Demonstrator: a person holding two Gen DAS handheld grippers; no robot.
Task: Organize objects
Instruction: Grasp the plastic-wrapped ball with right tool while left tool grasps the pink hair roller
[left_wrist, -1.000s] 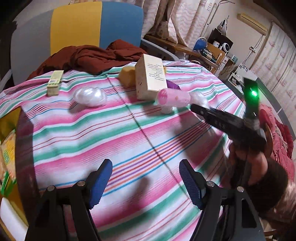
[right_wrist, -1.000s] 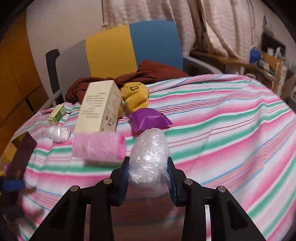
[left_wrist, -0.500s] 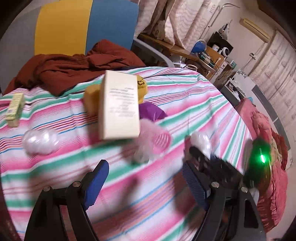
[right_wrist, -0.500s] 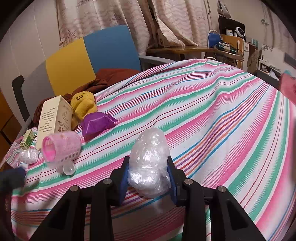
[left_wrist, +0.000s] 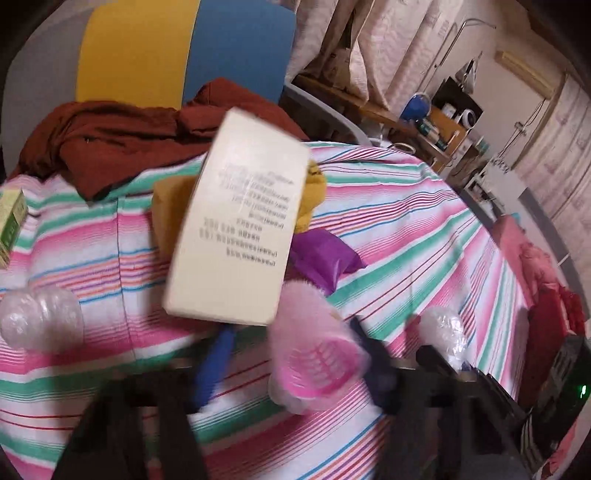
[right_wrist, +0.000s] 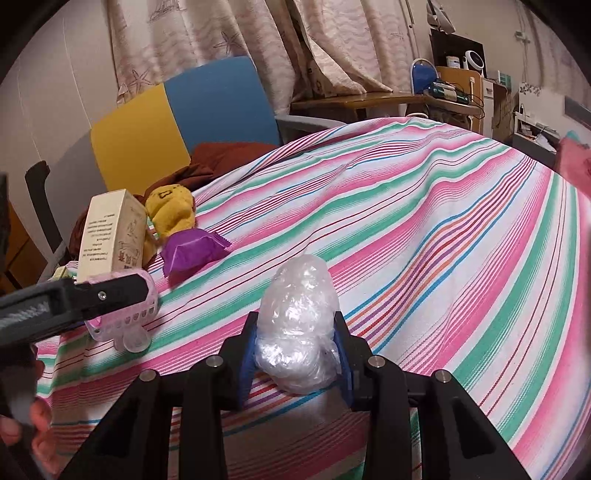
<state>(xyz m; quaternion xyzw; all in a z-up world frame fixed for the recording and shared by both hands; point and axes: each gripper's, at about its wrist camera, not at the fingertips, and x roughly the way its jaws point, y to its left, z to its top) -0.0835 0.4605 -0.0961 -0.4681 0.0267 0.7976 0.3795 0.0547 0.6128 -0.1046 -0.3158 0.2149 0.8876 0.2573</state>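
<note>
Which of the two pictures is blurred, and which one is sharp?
Left wrist view: motion blur smears the pink plastic basket and cream cardboard box. Right wrist view: sharp, the crumpled clear plastic ball is crisp; both bend straight lines, fisheye.

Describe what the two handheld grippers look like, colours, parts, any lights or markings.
Both are black two-finger tools. The right gripper has angular black plastic fingers with round silver bolts and ribbed blue pads. Seen from the left wrist camera, its body carries a small green light. The left gripper is blurred, but shows the same black frame and a blue pad. No cables or sleeves are visible.
</note>
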